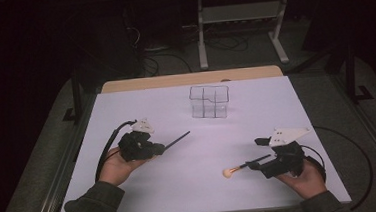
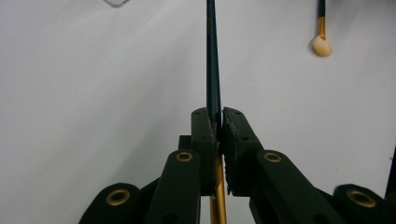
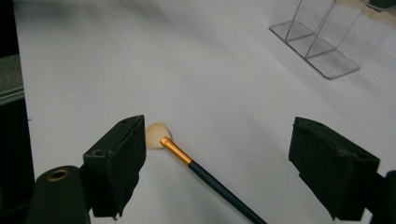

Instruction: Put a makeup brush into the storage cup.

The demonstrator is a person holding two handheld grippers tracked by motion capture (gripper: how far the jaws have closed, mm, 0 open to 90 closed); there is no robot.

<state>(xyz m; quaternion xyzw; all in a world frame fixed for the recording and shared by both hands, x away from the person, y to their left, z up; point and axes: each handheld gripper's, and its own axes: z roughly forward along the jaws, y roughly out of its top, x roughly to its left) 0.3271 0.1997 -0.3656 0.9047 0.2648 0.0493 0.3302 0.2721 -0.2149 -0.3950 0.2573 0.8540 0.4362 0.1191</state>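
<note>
Left gripper (image 1: 165, 148), lower left of the high view, in the person's left hand (image 1: 116, 167): jaws pinched tight on a slim dark brush (image 1: 177, 140). In the left gripper view the brush's dark handle (image 2: 213, 70) runs straight up from between the pads to the top edge, and its gold ferrule (image 2: 217, 196) shows below the pads, between the jaw arms. In the high view the handle slants up and right from the jaws, over the white table sheet (image 1: 141, 104).

Right gripper (image 1: 253, 164), lower right of the high view, in the right hand (image 1: 306, 178): jaws spread wide, gripping nothing. A second brush (image 3: 196, 165) lies flat on the sheet between them. Its pale round head (image 3: 156, 134) sits just beside the pad at the left of the right gripper view; its gold collar and dark handle run down and right toward the bottom edge. Whether that pad touches the head cannot be told.

Clear divided holder (image 1: 209, 101): upright at upper centre of the high view, well apart from both grippers, with open sheet between it and each.

Beyond the sheet: a wooden table edge (image 1: 189, 79), then dark floor with white frame legs (image 1: 202, 35) and cables.
</note>
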